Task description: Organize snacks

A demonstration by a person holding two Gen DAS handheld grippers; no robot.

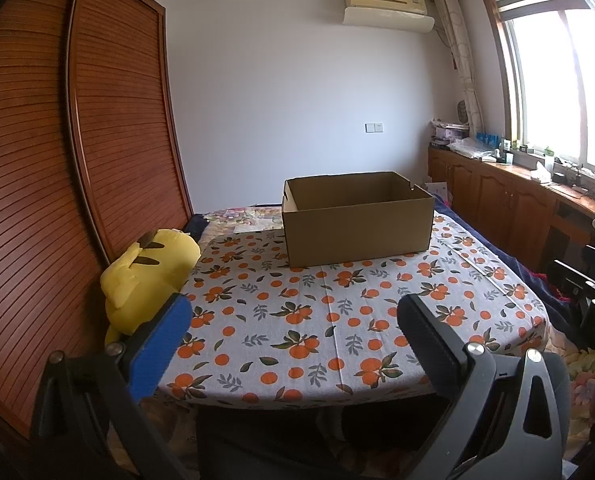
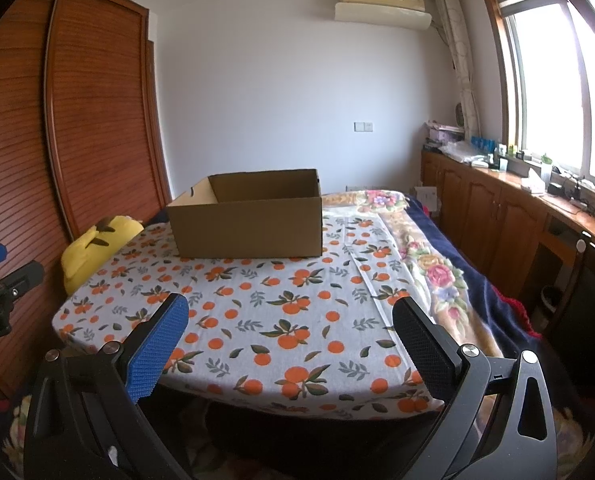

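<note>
An open brown cardboard box (image 1: 357,220) (image 2: 249,216) stands at the far side of a table covered in an orange-fruit cloth (image 1: 297,312) (image 2: 281,312). No snacks show in either view; the box's floor is hidden by its walls. My left gripper (image 1: 295,320) hovers open over the table's near edge, nothing between its blue and black pads. My right gripper (image 2: 289,320) is open too, likewise at the near edge and holding nothing. Part of the right gripper (image 1: 589,292) shows at the right edge of the left wrist view. The left gripper (image 2: 1,280) appears at the left edge of the right wrist view.
A yellow plush toy (image 1: 149,276) (image 2: 93,244) leans at the table's left side against a slatted wooden wardrobe (image 1: 57,160). A flowered blanket (image 2: 437,264) covers the bed on the right. Wooden cabinets (image 2: 497,216) with clutter run under the window.
</note>
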